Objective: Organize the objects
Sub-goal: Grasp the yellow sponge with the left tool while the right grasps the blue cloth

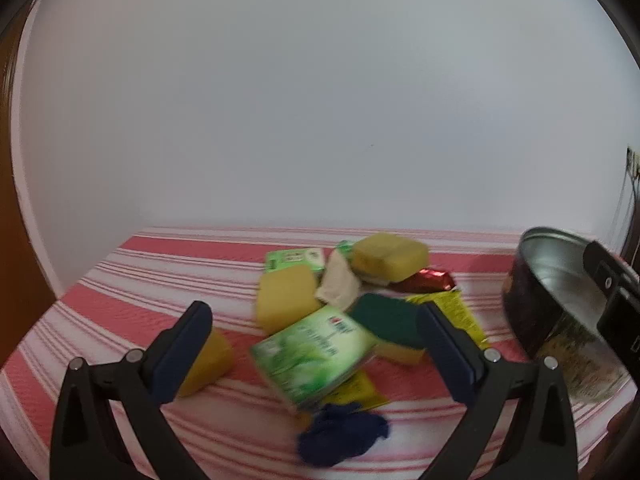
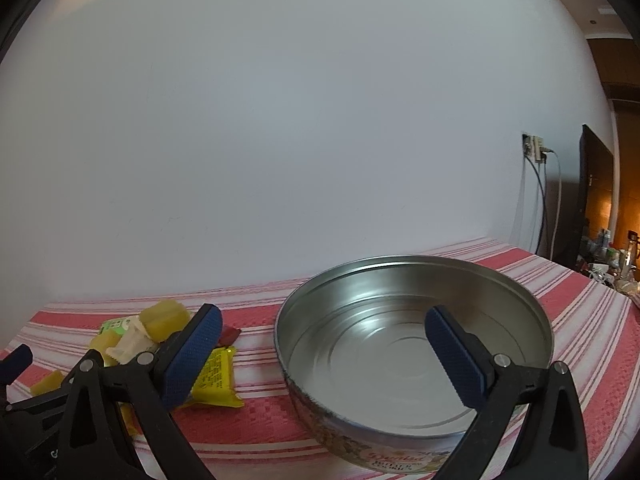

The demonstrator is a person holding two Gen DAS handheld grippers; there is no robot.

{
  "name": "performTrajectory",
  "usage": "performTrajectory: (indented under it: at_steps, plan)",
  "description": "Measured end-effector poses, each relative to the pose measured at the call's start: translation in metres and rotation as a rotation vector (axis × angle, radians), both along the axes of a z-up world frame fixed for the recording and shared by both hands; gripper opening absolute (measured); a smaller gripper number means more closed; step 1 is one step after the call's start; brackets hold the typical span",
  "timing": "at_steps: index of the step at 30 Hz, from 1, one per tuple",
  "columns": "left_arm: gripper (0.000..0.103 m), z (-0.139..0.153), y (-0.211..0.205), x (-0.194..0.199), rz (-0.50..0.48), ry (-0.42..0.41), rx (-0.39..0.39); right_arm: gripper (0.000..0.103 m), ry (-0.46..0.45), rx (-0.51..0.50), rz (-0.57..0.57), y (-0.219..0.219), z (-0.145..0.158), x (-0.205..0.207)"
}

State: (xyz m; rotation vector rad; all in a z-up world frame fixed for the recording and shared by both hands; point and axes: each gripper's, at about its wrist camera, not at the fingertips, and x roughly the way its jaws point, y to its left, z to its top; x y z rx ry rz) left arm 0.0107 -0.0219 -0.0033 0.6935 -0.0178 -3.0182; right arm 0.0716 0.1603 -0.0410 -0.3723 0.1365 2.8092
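Both grippers, left (image 1: 316,340) and right (image 2: 324,344), gape wide, nothing held. Striped cloth (image 1: 120,280). Empty round tin (image 2: 412,344), right side. Loose pile beside it: green box (image 1: 316,356), sponges (image 1: 286,300), packets. Step: first pick; next, close on one item.

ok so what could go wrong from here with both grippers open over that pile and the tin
1. The pile is tangled: the green box leans on a sponge and yellow packet, so the open left gripper may drag neighbours along.
2. The blue cloth lies near the table's front edge and could get swept off.
3. The right gripper straddles the empty tin's rim and could nudge it.
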Motion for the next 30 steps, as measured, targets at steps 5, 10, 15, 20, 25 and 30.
performTrajectory:
  at_steps: [5, 10, 15, 20, 25, 30]
  plan:
    - [0.103, 0.003, -0.026, 0.015, 0.017, -0.009, -0.030, 0.103, -0.029, 0.011, 0.083, -0.012, -0.003, -0.003]
    - [0.103, 0.003, -0.065, 0.021, 0.070, -0.045, -0.122, 0.102, -0.066, 0.015, 0.196, -0.024, -0.006, -0.006]
    - [0.103, 0.005, -0.105, 0.022, 0.117, -0.084, -0.134, 0.102, -0.151, -0.035, 0.397, -0.041, -0.016, -0.016]
    - [0.103, 0.001, -0.128, 0.021, 0.126, -0.133, -0.131, 0.102, -0.312, -0.080, 0.586, -0.074, -0.033, -0.027]
    - [0.103, -0.010, -0.121, 0.009, 0.064, -0.200, -0.164, 0.094, -0.459, -0.074, 0.668, -0.111, -0.054, -0.042]
    - [0.103, -0.019, -0.106, -0.012, -0.054, -0.258, -0.186, 0.086, -0.567, -0.071, 0.660, -0.135, -0.068, -0.058]
